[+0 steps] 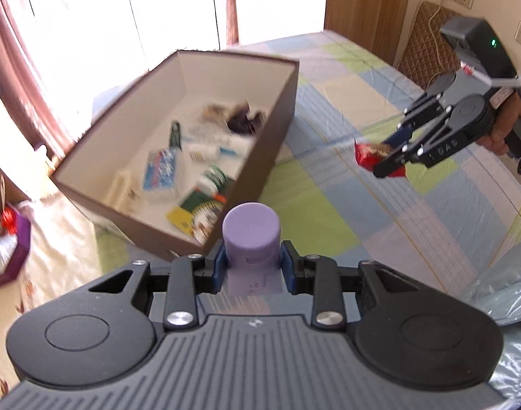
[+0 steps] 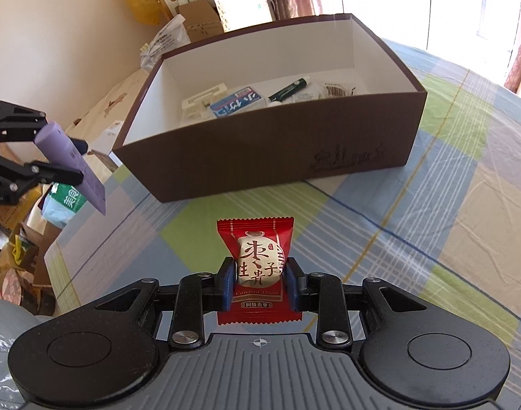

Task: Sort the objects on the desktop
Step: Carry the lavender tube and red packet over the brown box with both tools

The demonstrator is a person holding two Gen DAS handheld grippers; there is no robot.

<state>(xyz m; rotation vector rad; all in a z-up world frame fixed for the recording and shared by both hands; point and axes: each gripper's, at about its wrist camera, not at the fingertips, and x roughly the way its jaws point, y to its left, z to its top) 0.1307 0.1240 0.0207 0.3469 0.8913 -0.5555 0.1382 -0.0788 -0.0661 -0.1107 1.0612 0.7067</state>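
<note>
Both grippers loaded, held clear of the box.

The left gripper (image 1: pixel 252 268) pinches a matte lilac tube (image 1: pixel 252 239) just below its round cap; the right gripper (image 2: pixel 260 283) clamps a glossy red candied-date packet (image 2: pixel 257 266) with crimped ends. Both hang above the plaid plastic tablecloth (image 2: pixel 431 239), near the brown cardboard box (image 2: pixel 260 157), whose white interior holds a blue-labelled pack (image 2: pixel 236 104) and a dark green tube (image 2: pixel 287 90).

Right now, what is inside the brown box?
Inside the brown box lie a blue-and-white packet, a dark green tube, a cream plastic piece and a green-capped bottle. Its near wall hides the front floor.
</note>
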